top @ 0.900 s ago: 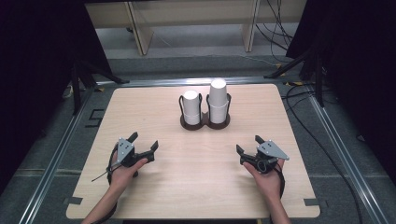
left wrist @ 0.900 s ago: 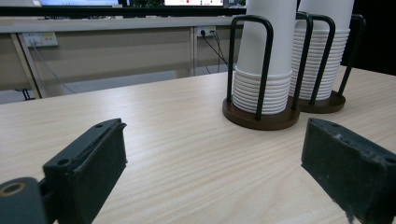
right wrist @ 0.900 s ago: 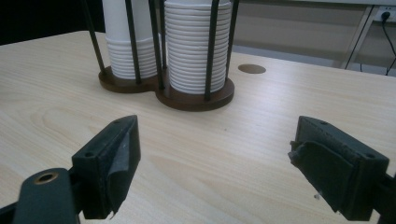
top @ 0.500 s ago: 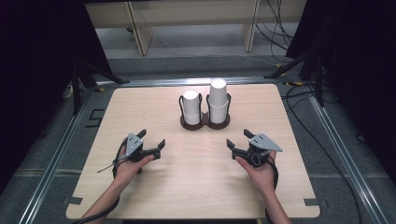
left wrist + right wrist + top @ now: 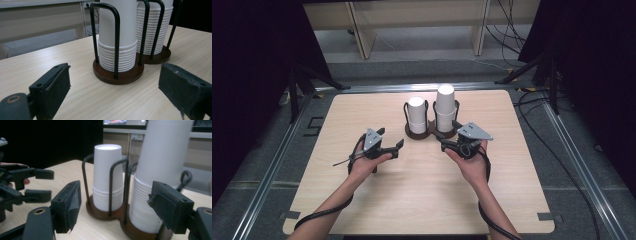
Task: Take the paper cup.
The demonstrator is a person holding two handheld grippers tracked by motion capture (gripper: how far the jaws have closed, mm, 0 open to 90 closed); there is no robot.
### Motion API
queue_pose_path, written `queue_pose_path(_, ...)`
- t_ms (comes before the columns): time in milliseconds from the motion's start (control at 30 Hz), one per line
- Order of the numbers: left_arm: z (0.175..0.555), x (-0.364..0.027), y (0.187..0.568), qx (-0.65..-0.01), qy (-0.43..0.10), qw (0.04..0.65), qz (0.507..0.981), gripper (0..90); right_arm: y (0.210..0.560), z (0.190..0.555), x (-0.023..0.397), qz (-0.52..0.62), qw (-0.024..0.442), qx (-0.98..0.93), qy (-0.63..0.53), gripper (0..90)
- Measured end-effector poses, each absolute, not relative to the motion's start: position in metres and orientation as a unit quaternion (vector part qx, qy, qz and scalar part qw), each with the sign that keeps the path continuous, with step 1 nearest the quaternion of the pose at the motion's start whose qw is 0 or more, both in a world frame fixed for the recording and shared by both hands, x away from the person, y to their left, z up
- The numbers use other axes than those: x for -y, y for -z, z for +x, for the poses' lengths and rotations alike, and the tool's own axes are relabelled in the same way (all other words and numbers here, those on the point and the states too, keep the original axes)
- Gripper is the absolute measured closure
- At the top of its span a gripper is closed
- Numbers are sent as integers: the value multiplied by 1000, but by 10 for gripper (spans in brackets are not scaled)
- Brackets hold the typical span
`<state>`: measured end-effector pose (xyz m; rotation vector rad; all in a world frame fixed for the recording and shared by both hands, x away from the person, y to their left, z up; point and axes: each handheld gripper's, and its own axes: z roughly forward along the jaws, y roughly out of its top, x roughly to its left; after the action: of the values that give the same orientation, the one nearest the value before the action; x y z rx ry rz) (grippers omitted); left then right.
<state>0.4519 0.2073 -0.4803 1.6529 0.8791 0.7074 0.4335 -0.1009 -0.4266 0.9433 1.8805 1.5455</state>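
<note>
A pale wooden surface [image 5: 362, 200] stands in a dark room, with cables on the grey floor behind it. The landmark is a dark cup holder [image 5: 432, 131] with black wire loops, set at the far middle of the surface; it carries a shorter stack of white paper cups [image 5: 417, 114] and, just beside it, a taller stack [image 5: 445, 107]. Since the earlier frames both hands have advanced from the near edge toward the holder. The left hand-held gripper [image 5: 389, 141] now lies near the holder's left side, jaws parted and empty, the shorter stack framed between them but well apart from the pads. The right hand-held gripper [image 5: 448, 135] has come closest, just in front of the taller stack; its jaws stand apart, and its own view shows the taller stack [image 5: 160, 170] between them, the right pad near the cup rims, contact unclear. Judged from this, the approach is nearly complete: a grasp on a cup seems the step in hand, and neither stack appears lifted yet.
</note>
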Motion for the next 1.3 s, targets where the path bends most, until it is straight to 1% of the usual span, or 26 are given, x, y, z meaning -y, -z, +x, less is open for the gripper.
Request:
queue_pose_path(33,458,-203,478,-365,-299,539,698,96,424,441,93,339,260,-695,-578,277)
queue_pose_path(133,465,-197,475,-362,-296,538,702,93,420,446,84,347,254,-696,-575,282)
queue_pose_path(167,471,-191,473,-357,-294,538,704,84,416,455,77,328,272,-702,-570,285)
queue_pose_path(200,471,-191,473,-357,-294,538,704,79,416,455,77,328,272,-702,-570,285)
queue_pose_path(267,480,-184,471,-355,-291,533,711,71,412,466,65,334,257,-708,-566,290)
queue_pose_path(333,486,-180,471,-356,-291,530,713,56,411,475,58,335,256,-711,-563,290)
queue_pose_path(533,501,-177,476,-371,-283,524,713,58,404,498,37,336,258,-716,-555,290)
queue_pose_path(567,504,-176,477,-375,-280,525,711,59,404,502,34,330,267,-716,-554,291)
queue_pose_path(700,509,-174,479,-382,-276,526,708,70,403,515,26,323,277,-723,-545,299)
queue_pose_path(833,511,-170,478,-380,-275,529,708,73,403,520,21,332,274,-725,-538,303)
queue_pose_path(1000,517,-164,478,-381,-270,529,709,65,403,528,14,331,286,-730,-525,303)
queue_pose_path(1100,519,-162,479,-384,-271,525,709,62,403,530,11,339,282,-728,-525,303)
queue_pose_path(1300,524,-160,483,-388,-270,523,709,64,405,535,9,332,292,-735,-515,315)
